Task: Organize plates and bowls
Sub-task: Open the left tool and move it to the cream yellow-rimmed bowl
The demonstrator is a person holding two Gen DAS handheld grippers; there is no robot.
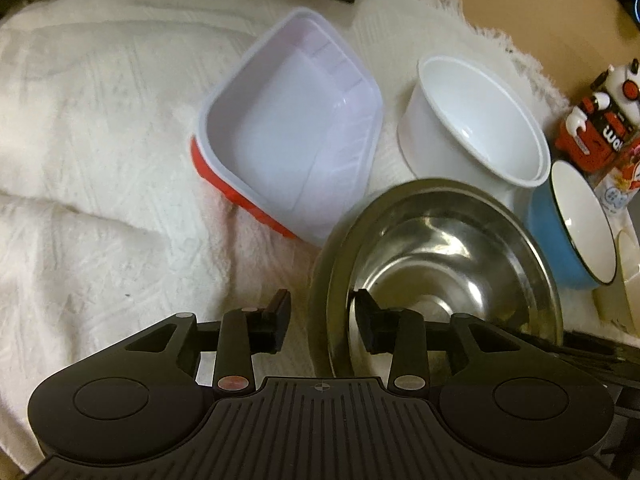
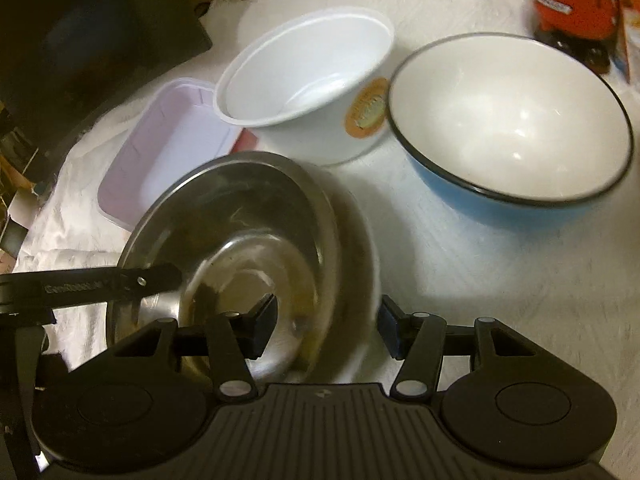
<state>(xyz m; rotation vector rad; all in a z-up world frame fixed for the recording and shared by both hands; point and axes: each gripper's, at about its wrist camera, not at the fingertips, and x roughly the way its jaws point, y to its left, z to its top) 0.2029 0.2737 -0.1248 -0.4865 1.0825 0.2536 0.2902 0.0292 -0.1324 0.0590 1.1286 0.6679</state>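
— What's under everything?

— A white cloth [image 1: 100,160] over the whole surface, rumpled toward its left edge and fringed along the far edge. Everything stands on it.

— And the biggest dish?

— The steel bowl [image 1: 440,256], at the near edge of the cloth, right in front of me. It looks to sit inside a white plate [image 2: 366,280] whose rim shows on its right side. My left gripper [image 1: 322,322] has its jaws partly apart, astride the bowl's left rim — one finger outside over the cloth, the other inside the bowl. I see a gap at the rim, so nothing is pinched there.

— Your other hand?

— My right gripper [image 2: 326,330] is likewise half spread across the right side: left finger inside the steel bowl, right finger outside the plate's rim. Whether those pads touch, I can't tell — that view is blurred.

— Next in size?

— The square white tray [image 1: 292,128] with a red underside, tilted, toward the middle of the cloth just beyond the steel bowl. Then the blue bowl [image 2: 508,128], white inside with a dark rim, near the right edge. Between them, toward the far edge, is the white tub [image 2: 312,80] with an orange sticker.

— Anything smaller?

— A red and white toy figure [image 1: 596,120] at the far right corner.
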